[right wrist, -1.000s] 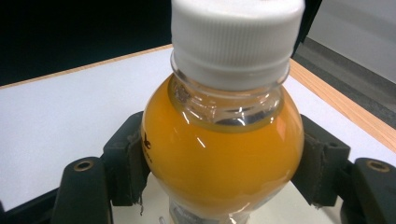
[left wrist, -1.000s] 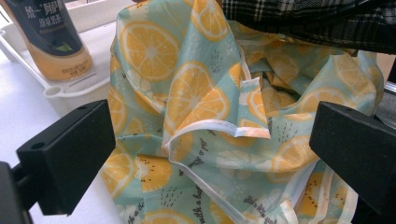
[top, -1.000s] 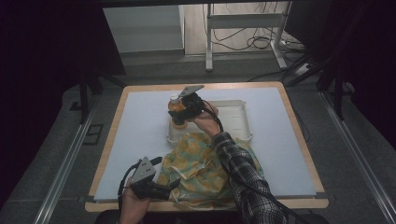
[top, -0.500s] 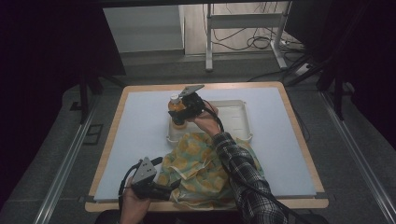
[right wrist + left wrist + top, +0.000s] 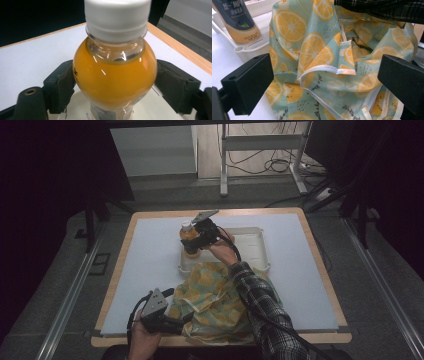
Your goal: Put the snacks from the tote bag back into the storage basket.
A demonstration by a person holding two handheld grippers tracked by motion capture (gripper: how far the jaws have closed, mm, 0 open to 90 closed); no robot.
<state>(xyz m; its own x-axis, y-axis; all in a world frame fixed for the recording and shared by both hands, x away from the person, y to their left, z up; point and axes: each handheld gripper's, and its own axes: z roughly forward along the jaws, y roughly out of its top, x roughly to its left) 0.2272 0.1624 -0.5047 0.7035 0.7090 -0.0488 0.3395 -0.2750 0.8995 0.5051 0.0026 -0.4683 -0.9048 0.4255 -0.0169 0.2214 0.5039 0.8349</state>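
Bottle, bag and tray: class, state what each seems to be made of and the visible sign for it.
Bottle: clear glossy plastic, probably; orange drink shows through, highlights glint, ribbed white cap.
Bag: thin woven cloth, seemingly; it creases softly, hemmed edges, matte lemon print.
Tray: white moulded plastic, likely; smooth rounded rim.

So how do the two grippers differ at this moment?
The right gripper is shut on the orange-filled white-capped plastic bottle over the white tray; the left gripper is open, jaws either side of the lemon-print fabric bag. Right sits farther, left nearer. Both are hand-held.
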